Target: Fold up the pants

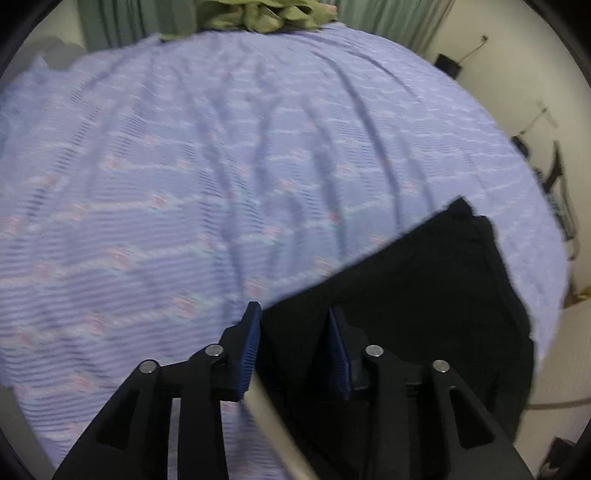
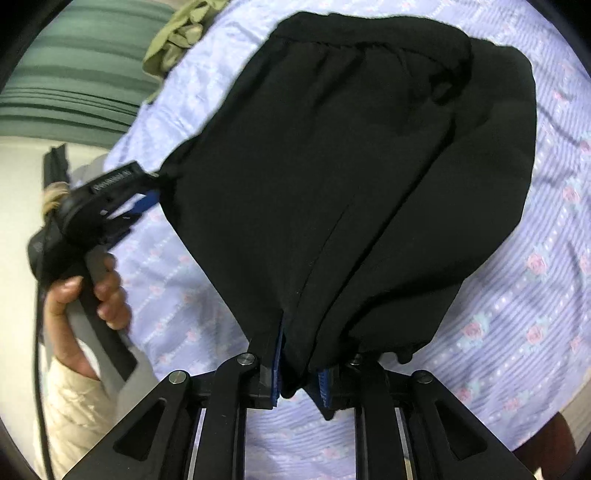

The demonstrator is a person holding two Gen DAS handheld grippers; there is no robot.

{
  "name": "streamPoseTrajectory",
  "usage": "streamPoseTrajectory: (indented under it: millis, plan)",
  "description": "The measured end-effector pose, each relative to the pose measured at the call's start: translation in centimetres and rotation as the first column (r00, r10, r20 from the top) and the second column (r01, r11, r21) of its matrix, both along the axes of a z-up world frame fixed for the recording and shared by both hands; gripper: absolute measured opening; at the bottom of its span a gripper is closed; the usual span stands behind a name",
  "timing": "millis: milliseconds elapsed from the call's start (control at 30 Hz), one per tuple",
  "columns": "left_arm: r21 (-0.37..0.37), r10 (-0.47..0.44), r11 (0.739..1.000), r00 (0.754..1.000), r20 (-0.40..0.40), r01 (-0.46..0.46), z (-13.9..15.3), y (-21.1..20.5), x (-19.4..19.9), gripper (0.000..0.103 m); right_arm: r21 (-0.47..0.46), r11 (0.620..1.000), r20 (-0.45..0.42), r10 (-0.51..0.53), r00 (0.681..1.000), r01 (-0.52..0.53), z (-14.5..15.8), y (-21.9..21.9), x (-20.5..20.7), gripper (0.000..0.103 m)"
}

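The black pants (image 2: 351,166) lie bunched on a lilac flowered bedspread (image 1: 184,184). In the right wrist view my right gripper (image 2: 299,373) is shut on a thick fold of the pants' near edge, cloth spilling over its blue pads. My left gripper (image 2: 147,199) shows at the left, held by a hand, its tips at the pants' left edge. In the left wrist view the left gripper (image 1: 293,325) has its jaws apart, black cloth (image 1: 424,295) beyond and between them; a grip on it cannot be told.
A green crumpled cloth (image 1: 258,14) lies at the far end of the bed, green curtains (image 2: 74,81) behind it. A pale wall with cables and dark gear (image 1: 554,177) is off the bed's right side. A pale strap (image 1: 273,424) crosses below the left gripper.
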State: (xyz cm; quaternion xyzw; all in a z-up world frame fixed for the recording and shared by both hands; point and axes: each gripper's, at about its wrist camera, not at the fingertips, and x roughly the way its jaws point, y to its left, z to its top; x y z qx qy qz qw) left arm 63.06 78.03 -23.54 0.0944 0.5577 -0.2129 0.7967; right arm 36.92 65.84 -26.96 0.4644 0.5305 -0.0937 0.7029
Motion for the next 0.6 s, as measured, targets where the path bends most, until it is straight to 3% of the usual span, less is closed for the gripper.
streamPoseTrajectory:
  millis: [100,133,200,300,433,600]
  plan:
    - [0.138,0.032,0.989,0.993,0.115,-0.048,0.7,0.0,-0.1,0.037,0.010,1.000,-0.042,-0.005,0.999,0.006,-0.5,0.3,-0.1,0.026]
    - [0.147,0.049,0.986,0.986,0.158,-0.073,1.6,0.2,-0.5,0.038,0.006,1.000,-0.065,-0.003,0.998,0.003,-0.6,0.4,-0.2,0.030]
    - [0.124,0.083,0.986,0.977,0.196,-0.108,3.3,1.0,-1.5,0.048,0.002,1.000,-0.087,0.012,0.996,-0.012,-0.2,0.5,-0.6,0.041]
    - [0.068,0.084,0.992,0.970,0.226,-0.102,6.0,2.1,-4.0,0.055,-0.029,0.998,-0.050,0.057,0.997,-0.058,1.2,0.1,-2.0,0.053]
    - [0.053,0.064,0.995,0.962,0.264,-0.080,9.1,2.5,-8.0,0.065,-0.152,0.979,0.041,0.145,0.989,-0.138,5.6,-2.2,-4.6,0.071]
    - [0.063,0.036,0.996,0.946,0.323,-0.059,13.2,1.5,-15.9,0.074,-0.347,0.913,0.124,0.272,0.954,-0.215,10.6,-6.2,-7.7,0.080]
